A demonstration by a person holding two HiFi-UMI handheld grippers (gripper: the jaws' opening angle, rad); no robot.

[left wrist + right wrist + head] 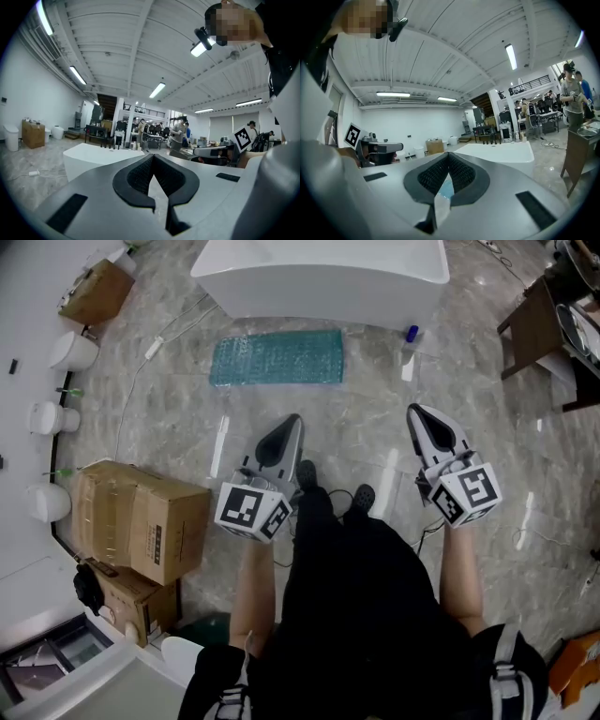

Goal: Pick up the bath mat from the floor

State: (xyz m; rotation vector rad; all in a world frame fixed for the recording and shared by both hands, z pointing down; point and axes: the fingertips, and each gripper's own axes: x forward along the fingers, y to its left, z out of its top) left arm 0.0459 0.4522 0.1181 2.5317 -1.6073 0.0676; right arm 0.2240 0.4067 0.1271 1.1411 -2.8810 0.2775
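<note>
The bath mat [277, 357] is a teal, bumpy rectangle lying flat on the grey marble floor, just in front of a white bathtub [319, 277]. My left gripper [292, 420] is held up at waist height, its tip pointing toward the mat's near edge, well short of it. The right gripper [415, 410] hovers level with it further right. Both are shut and hold nothing. In the left gripper view the jaw tips [152, 157] meet. In the right gripper view the tips [448, 154] meet too, and a sliver of the teal mat [445, 187] shows below them.
Cardboard boxes [141, 521] stand at the left, with white toilets [73, 351] along the wall. A small blue bottle [412, 333] sits by the tub's right corner. A dark wooden table [539, 329] is at the right. The person's shoes [307, 472] are between the grippers.
</note>
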